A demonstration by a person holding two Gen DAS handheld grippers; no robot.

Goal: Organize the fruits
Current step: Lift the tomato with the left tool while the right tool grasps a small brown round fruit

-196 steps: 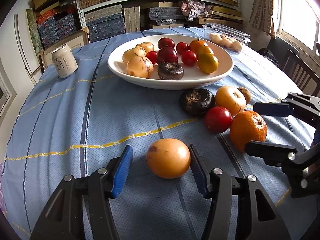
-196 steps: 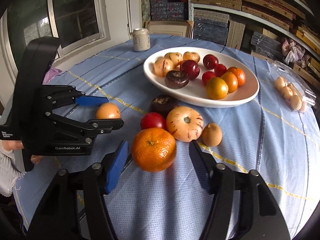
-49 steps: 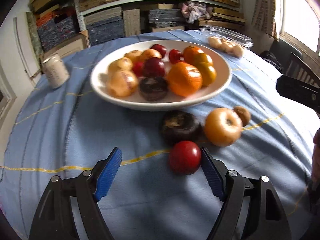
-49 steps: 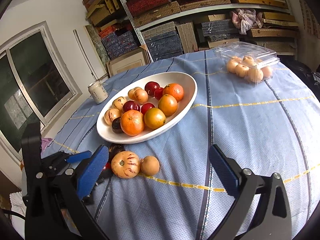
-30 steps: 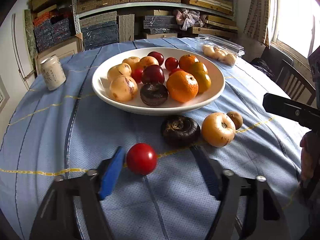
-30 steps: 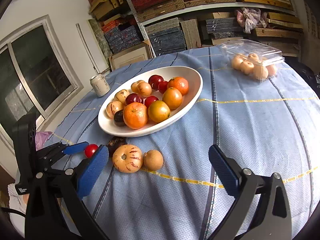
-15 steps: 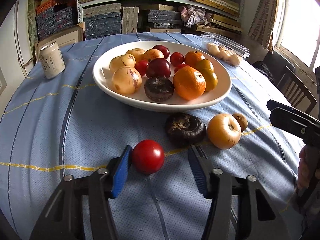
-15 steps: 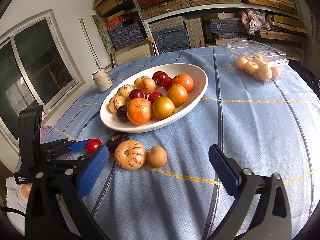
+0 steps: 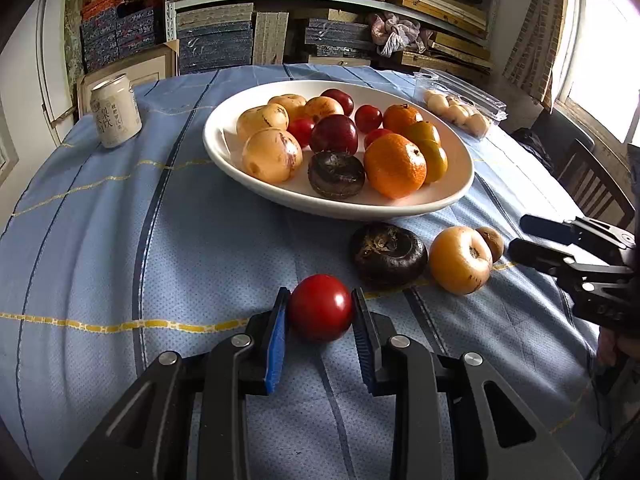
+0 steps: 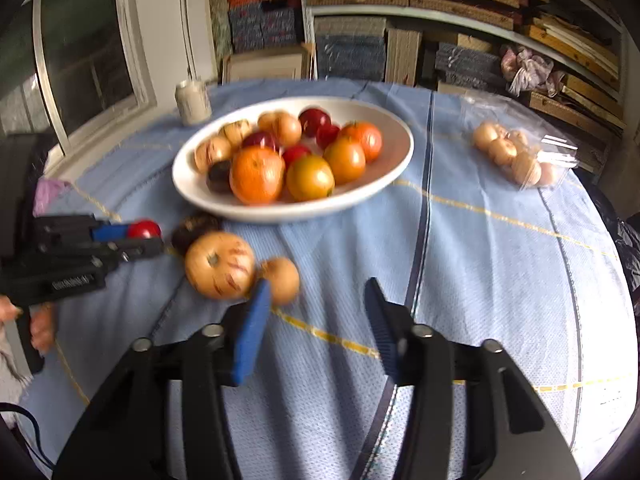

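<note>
Blue pads of my left gripper [image 9: 320, 310] press against both sides of the red tomato [image 9: 321, 307], which sits on the blue tablecloth [image 9: 120, 260] on the near side of the white bowl [image 9: 248, 184]. My right gripper [image 10: 316, 300] has its jaws spread apart and grips nothing; its left pad sits just in front of the small brown fruit [image 10: 282, 278], though blur hides whether they touch. Between the tomato and the bowl, just off the bowl's near rim, lie a dark flattened fruit [image 9: 388, 254] and, beside it, a pale striped melon [image 9: 460, 260], with the small brown fruit touching the melon. Inside the bowl I see oranges, red plums, pale melons and another dark fruit heaped together. Left of the bowl stands a white can [image 9: 116, 116]; right of it lies a clear clamshell box [image 9: 460, 104] of pale round fruit.
</note>
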